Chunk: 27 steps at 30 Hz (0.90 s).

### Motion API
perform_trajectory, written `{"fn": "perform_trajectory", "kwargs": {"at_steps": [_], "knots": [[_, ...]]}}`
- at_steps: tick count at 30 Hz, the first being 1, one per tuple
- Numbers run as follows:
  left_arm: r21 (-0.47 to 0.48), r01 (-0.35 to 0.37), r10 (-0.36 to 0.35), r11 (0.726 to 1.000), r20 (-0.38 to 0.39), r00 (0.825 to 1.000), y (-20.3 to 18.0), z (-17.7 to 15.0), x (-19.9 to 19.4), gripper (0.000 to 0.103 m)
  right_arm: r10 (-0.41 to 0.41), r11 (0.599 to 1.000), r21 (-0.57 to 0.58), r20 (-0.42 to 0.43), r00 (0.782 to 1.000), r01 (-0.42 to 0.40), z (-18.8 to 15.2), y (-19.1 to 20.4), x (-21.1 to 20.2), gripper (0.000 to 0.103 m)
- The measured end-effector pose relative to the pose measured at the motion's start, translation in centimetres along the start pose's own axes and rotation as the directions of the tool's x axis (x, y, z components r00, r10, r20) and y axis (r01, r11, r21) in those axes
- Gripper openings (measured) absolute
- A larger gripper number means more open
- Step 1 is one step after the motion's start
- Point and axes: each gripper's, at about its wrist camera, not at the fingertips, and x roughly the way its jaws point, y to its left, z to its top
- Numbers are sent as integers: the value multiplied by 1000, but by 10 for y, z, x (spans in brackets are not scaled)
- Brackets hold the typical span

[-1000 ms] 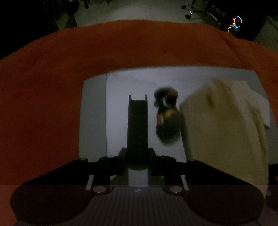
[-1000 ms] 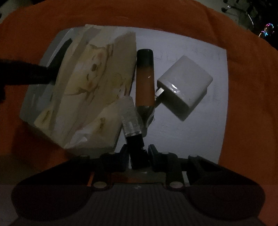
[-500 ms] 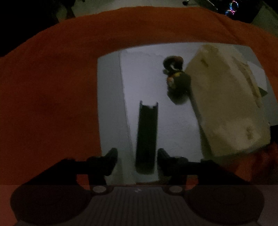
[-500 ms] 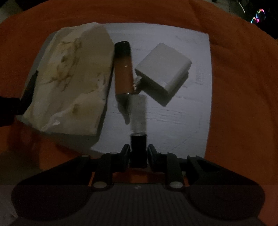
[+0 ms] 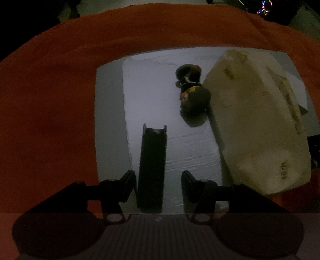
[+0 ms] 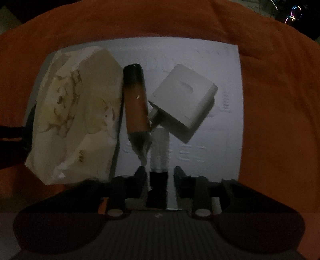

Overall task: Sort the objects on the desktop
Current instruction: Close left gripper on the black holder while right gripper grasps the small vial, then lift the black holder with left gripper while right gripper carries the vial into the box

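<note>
In the left wrist view, my left gripper (image 5: 158, 185) is open, its fingers either side of a flat black bar (image 5: 153, 166) lying on the white board (image 5: 152, 94). A small dark figurine (image 5: 192, 90) lies beyond, touching a cream tissue pack (image 5: 258, 120). In the right wrist view, my right gripper (image 6: 159, 180) is open around a small clear-capped black stick (image 6: 159, 160) lying on the board. Ahead lie an orange tube (image 6: 136, 104), a white charger block (image 6: 184, 102) and the tissue pack (image 6: 76, 114).
The white board (image 6: 224, 140) lies on an orange cloth (image 5: 50, 100) that surrounds it on all sides. The room beyond is dark, with coloured lights (image 5: 265, 8) at the far right.
Both grippers opened. The left let go of the black bar and drew back. The right let go of the clear-capped stick, which now lies on the board.
</note>
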Motion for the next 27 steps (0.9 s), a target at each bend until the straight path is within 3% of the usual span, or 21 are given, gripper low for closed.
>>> {"fn": "perform_trajectory", "kwargs": {"at_steps": [4,6,7,9,18,27], "knots": [[-7,1,-1,1000,-3,1000,-2,2,0,50,-25,1000,-5,6,1000,25,4,2,0,42],[-16,14,-14,1000,1,1000,-1,2,-2,24,-50,998,-26,16,999,50,2,5,4,33],[-22,23,-23,999,1,1000,0,1,-4,21,-68,997,-34,18,998,68,0,7,3,23],[-34,41,-41,999,1,999,2,-1,-7,21,-108,993,-49,28,994,110,-1,13,2,22],[-51,45,-42,998,64,997,10,-13,-47,21,-71,997,27,50,996,70,-16,3,-33,22],[-51,69,-62,996,132,989,4,-34,-108,21,-33,999,45,126,991,28,-23,18,-80,22]]}}
